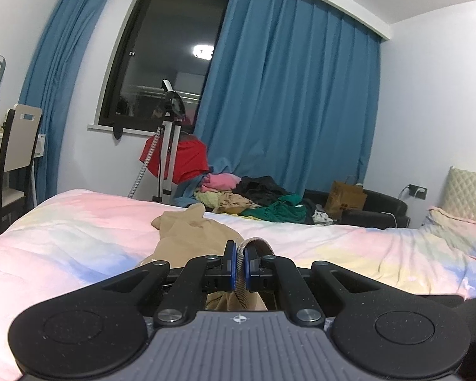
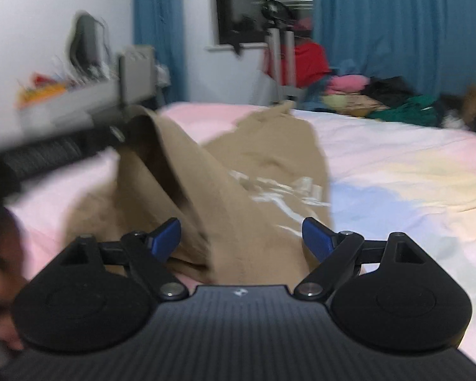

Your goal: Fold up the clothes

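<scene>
A tan garment [image 1: 187, 231] with a white print lies crumpled on the pastel bed [image 1: 79, 228]. My left gripper [image 1: 240, 265] is shut on a ribbed edge of the tan garment and lifts it. In the right wrist view the left gripper [image 2: 120, 133] shows blurred at the upper left, holding up a fold of the garment [image 2: 244, 197]. My right gripper [image 2: 241, 239] is open, its blue pads on either side of the garment's near edge, just above the bed [image 2: 396, 174].
A pile of mixed clothes [image 1: 257, 197] lies past the bed's far edge. A steamer stand [image 1: 169, 133] with a red garment stands by the window. A chair and desk [image 1: 12, 152] are at the left. A pillow [image 1: 469, 197] is at the right.
</scene>
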`<state>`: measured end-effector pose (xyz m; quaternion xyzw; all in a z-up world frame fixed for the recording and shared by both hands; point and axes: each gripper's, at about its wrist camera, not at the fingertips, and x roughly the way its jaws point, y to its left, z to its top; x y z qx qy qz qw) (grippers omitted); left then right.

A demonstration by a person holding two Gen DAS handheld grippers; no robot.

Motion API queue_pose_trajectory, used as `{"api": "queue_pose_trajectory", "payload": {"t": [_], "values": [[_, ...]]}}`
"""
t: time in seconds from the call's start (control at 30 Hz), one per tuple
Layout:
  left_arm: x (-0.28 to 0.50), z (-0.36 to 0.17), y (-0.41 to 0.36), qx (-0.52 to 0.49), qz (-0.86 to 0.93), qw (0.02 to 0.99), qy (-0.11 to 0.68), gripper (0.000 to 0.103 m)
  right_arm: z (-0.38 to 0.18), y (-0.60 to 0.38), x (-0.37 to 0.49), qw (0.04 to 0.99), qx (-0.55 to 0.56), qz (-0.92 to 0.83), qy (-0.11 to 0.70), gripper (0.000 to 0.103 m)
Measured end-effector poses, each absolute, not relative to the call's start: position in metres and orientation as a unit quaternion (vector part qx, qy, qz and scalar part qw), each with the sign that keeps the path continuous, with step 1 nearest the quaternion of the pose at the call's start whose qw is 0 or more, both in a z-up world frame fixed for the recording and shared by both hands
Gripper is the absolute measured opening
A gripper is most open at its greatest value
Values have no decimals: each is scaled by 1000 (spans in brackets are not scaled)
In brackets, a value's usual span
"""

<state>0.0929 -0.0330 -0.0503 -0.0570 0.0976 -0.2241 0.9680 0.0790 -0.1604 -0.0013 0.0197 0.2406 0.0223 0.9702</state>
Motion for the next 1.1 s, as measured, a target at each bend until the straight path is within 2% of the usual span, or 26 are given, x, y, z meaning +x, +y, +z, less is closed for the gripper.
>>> {"api": "queue_pose_trajectory", "payload": {"t": [0.2,0.33,0.47,0.6,0.77,0.9,0.97,1.1], "values": [[73,-45,-25,-79,-177,980,45,5,6,-203,78,967,138,-67,203,85],[56,-40,-32,-71,-186,980,15,5,30,-220,61,972,159,-101,138,85],[44,-36,-39,-59,-197,979,0,5,47,-242,60,969,178,-113,129,85],[40,-33,-38,-68,-204,977,-2,6,49,-256,68,970,134,-118,166,86],[35,-26,-30,-81,-179,980,-22,5,19,-252,94,952,89,-109,272,86],[35,-21,-13,-112,-161,980,-18,5,10,-246,94,946,96,-97,292,86],[35,-18,-9,-114,-154,981,-19,5,20,-245,84,957,97,-109,252,86],[30,-14,-4,-122,-155,980,-19,5,44,-245,54,977,112,-135,119,85]]}}
